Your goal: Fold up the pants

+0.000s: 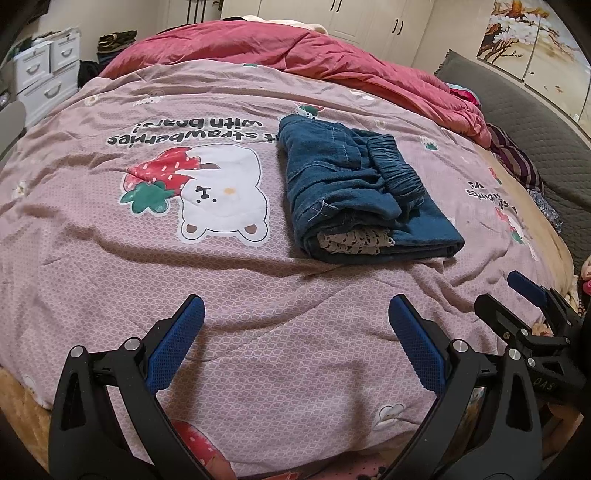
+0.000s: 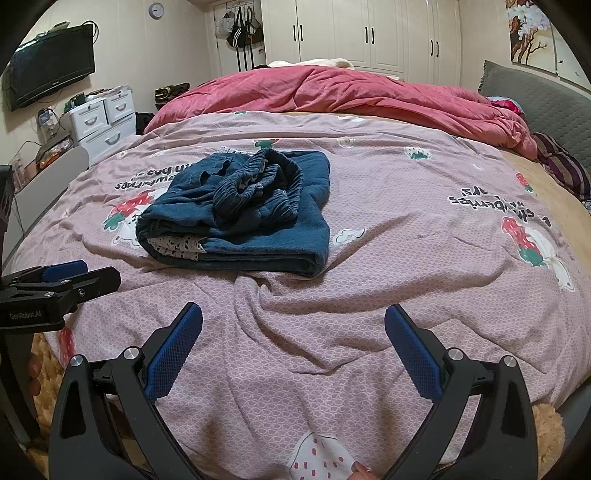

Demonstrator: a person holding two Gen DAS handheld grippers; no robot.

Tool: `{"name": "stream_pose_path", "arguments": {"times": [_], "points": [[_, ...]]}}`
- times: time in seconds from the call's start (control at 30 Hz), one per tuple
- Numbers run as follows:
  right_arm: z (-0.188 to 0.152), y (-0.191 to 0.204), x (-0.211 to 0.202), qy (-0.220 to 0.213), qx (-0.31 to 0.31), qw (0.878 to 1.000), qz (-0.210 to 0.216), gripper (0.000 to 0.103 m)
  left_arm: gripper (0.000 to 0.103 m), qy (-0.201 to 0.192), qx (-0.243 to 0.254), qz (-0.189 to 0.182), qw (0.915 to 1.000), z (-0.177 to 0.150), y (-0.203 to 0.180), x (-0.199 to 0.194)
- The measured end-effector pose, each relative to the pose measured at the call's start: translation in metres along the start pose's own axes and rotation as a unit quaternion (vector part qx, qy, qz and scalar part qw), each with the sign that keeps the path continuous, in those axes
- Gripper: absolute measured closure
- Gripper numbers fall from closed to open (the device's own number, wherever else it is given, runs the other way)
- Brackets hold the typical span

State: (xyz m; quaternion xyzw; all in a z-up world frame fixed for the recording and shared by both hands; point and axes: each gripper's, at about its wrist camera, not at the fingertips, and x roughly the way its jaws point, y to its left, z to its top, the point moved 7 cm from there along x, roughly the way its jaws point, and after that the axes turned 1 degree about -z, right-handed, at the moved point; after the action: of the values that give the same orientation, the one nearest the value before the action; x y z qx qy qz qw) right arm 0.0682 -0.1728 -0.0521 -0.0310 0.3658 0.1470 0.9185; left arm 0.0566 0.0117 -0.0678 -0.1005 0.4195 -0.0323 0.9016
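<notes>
The blue denim pants (image 1: pixel 354 192) lie folded in a compact stack on the pink bedspread (image 1: pixel 184 280), elastic waistband on top and a patterned lining showing at the near edge. They also show in the right wrist view (image 2: pixel 243 218). My left gripper (image 1: pixel 295 332) is open and empty, held over the bedspread short of the pants. My right gripper (image 2: pixel 293 339) is open and empty, also short of the pants. The right gripper shows at the right edge of the left wrist view (image 1: pixel 532 306); the left gripper shows at the left edge of the right wrist view (image 2: pixel 62 280).
A rumpled red quilt (image 1: pixel 295 55) lies across the far side of the bed. A grey headboard cushion (image 1: pixel 535 122) and striped cloth (image 1: pixel 517 162) are at the right. White drawers (image 2: pixel 107 118) and a wall television (image 2: pixel 51 62) stand at the left. Wardrobes (image 2: pixel 369 33) line the back wall.
</notes>
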Motion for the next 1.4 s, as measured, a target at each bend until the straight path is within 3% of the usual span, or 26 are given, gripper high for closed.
{"name": "stream_pose_path", "arguments": {"times": [1.4], "points": [[0.0005, 0.0060, 0.0023, 0.007, -0.001, 1.000, -0.001, 0.004, 0.009, 0.007, 0.013, 0.000, 0.9999, 0.0001, 0.0013, 0.0009]]}}
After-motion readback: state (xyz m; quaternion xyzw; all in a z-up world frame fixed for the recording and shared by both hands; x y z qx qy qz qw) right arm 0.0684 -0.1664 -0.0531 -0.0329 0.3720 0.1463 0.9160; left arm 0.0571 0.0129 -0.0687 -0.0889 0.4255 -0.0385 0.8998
